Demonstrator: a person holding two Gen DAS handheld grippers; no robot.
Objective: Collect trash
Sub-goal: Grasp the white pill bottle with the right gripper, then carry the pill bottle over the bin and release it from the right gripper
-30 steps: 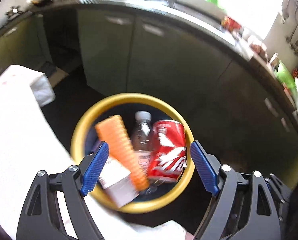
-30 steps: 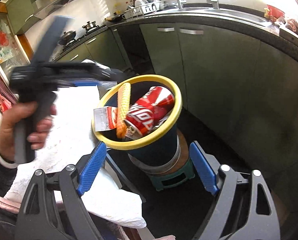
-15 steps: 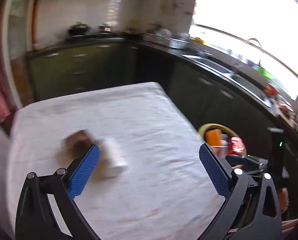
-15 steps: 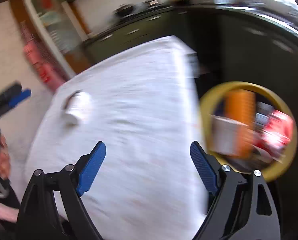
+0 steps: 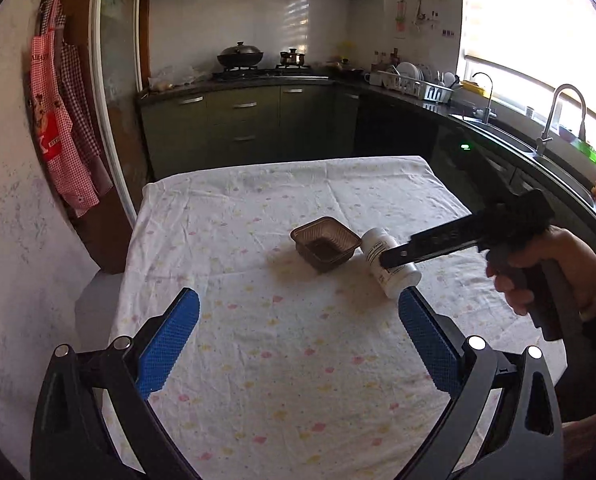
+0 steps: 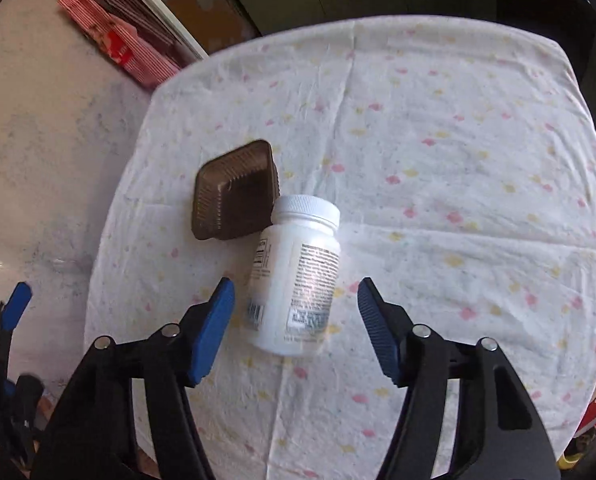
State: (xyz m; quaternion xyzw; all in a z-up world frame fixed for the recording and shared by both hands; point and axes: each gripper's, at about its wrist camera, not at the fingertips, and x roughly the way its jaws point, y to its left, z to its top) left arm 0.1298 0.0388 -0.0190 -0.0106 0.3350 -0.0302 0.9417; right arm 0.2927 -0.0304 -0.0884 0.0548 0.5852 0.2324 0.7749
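Note:
A white pill bottle (image 6: 296, 276) lies on its side on the flowered tablecloth (image 6: 438, 168), its cap touching a brown plastic tray (image 6: 236, 196). My right gripper (image 6: 296, 312) is open, and the bottle's lower end lies between its blue fingers. In the left wrist view the bottle (image 5: 390, 266) and the tray (image 5: 325, 243) lie mid-table, and the right gripper (image 5: 394, 258) reaches over the bottle from the right. My left gripper (image 5: 298, 344) is open and empty above the near part of the table.
Green kitchen cabinets (image 5: 242, 128) and a stove stand behind the table. A counter with a sink (image 5: 538, 148) runs along the right. Red checked aprons (image 5: 64, 128) hang on the left wall. The table's left edge is near that wall.
Both grippers have swung away from the yellow-rimmed trash bin to the table. The right gripper has come down over the white bottle.

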